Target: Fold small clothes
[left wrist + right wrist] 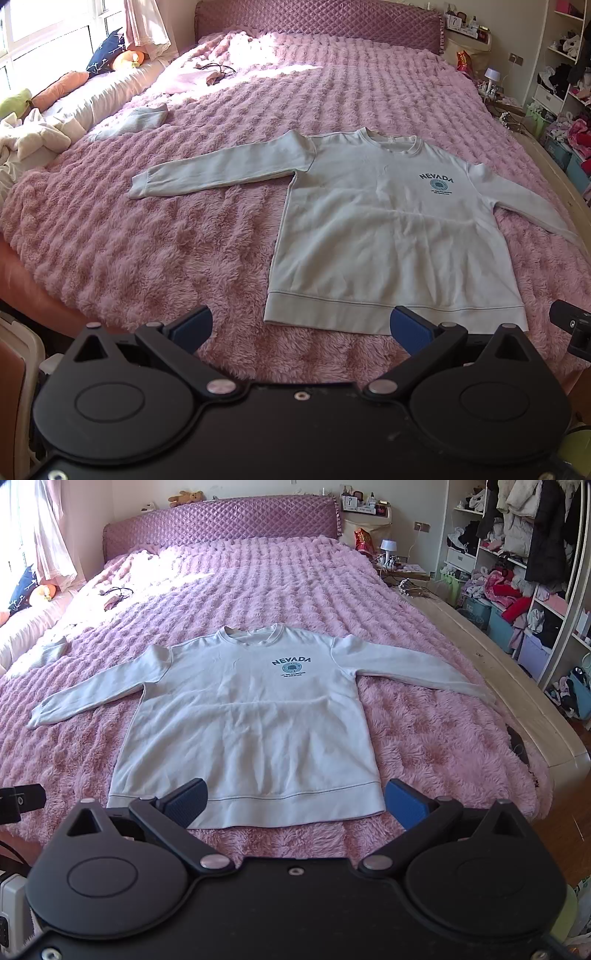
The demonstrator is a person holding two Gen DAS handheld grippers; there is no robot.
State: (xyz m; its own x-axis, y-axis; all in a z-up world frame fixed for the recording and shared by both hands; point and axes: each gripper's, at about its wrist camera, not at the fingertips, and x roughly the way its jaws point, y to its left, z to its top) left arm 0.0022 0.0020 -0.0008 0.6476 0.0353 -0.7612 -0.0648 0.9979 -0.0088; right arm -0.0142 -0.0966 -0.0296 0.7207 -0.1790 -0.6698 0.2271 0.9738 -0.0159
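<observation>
A pale grey long-sleeved sweatshirt [384, 236] [251, 723] with a dark "NEVADA" print lies flat and face up on the pink fluffy bedspread [147, 240] [436, 738], both sleeves spread out sideways. My left gripper [301, 330] hovers open over the bedspread just short of the hem's left corner, nothing between its blue pads. My right gripper [295, 801] is open too, above the hem near its right half, holding nothing. The tip of the right sleeve reaches the bed's right edge.
A small folded grey garment [142, 118] [51, 651] lies at the left of the bed. Pillows and soft toys [66, 85] line the window side. A quilted headboard [221, 528] stands at the back; shelves with clothes [517, 572] fill the right.
</observation>
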